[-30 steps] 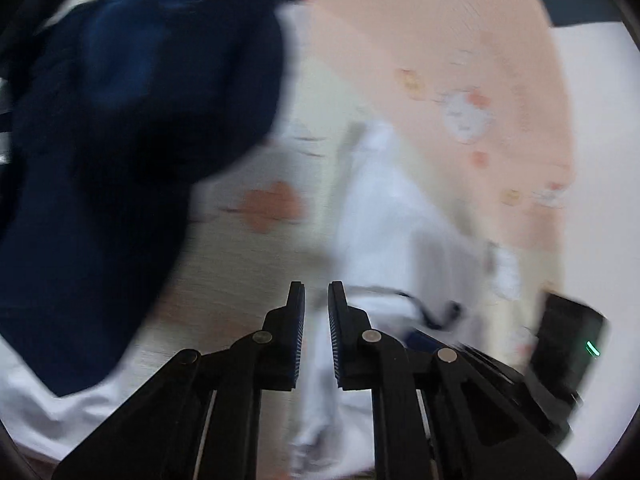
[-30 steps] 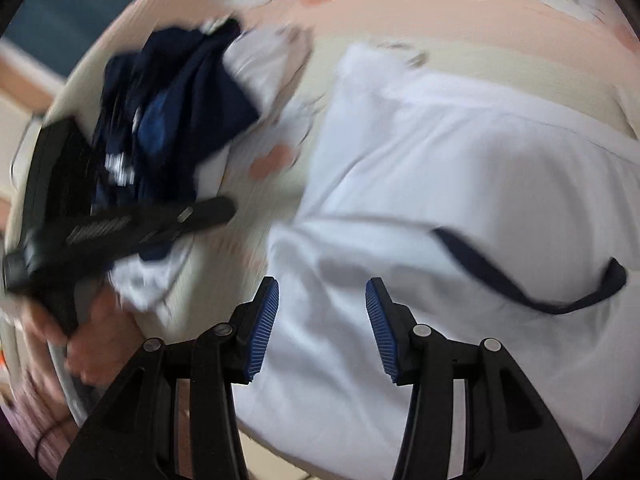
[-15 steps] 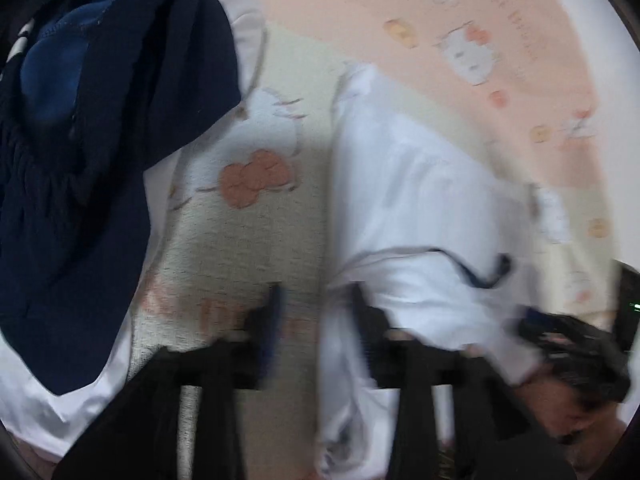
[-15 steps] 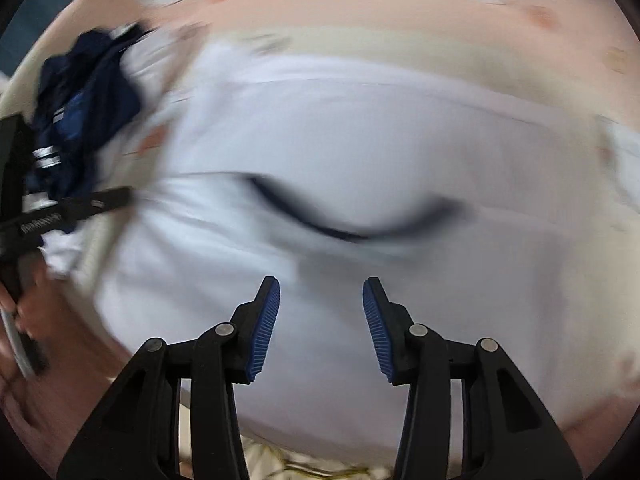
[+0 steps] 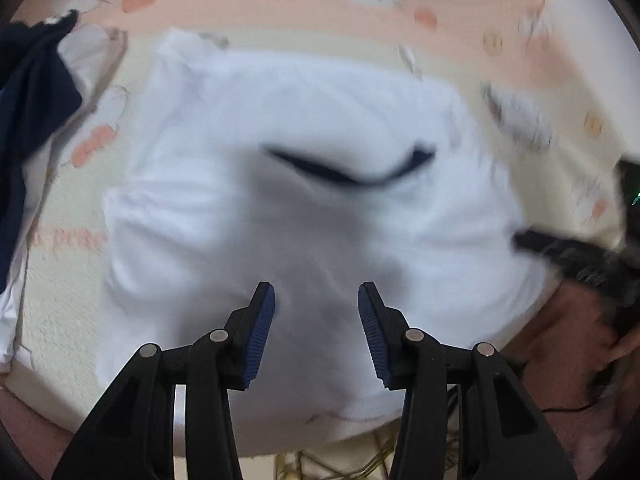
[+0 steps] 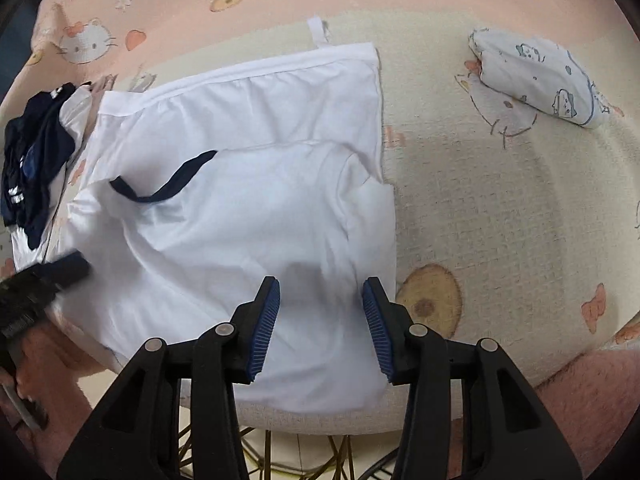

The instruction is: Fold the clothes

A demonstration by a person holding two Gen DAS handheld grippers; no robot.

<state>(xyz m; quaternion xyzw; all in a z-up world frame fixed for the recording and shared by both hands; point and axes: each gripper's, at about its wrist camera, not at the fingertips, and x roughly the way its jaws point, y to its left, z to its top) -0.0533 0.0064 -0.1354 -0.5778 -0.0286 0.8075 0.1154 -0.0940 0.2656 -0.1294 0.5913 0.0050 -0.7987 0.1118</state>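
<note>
A white T-shirt [image 6: 248, 196] with a navy collar [image 6: 164, 188] lies partly folded on a cartoon-print mat [image 6: 500, 216]. In the left wrist view the same white T-shirt [image 5: 304, 216] is blurred, its navy collar [image 5: 348, 168] near the middle. My right gripper [image 6: 320, 320] stands open above the shirt's near right part, nothing between its blue pads. My left gripper [image 5: 316, 328] is open too, hovering over the shirt's near edge. The right gripper's black body [image 5: 576, 256] shows at the right of the left wrist view, and the left gripper's body [image 6: 40, 280] at the left of the right wrist view.
A crumpled navy garment [image 6: 32, 160] lies on a white one at the mat's left side. A folded white printed cloth [image 6: 536, 76] sits at the far right. The mat's near edge drops off below the shirt, with a wire frame [image 6: 320, 460] beneath.
My left gripper has opened and swung right, from beside the navy garment to over the white shirt. My right gripper stayed open and moved right along the shirt's near edge.
</note>
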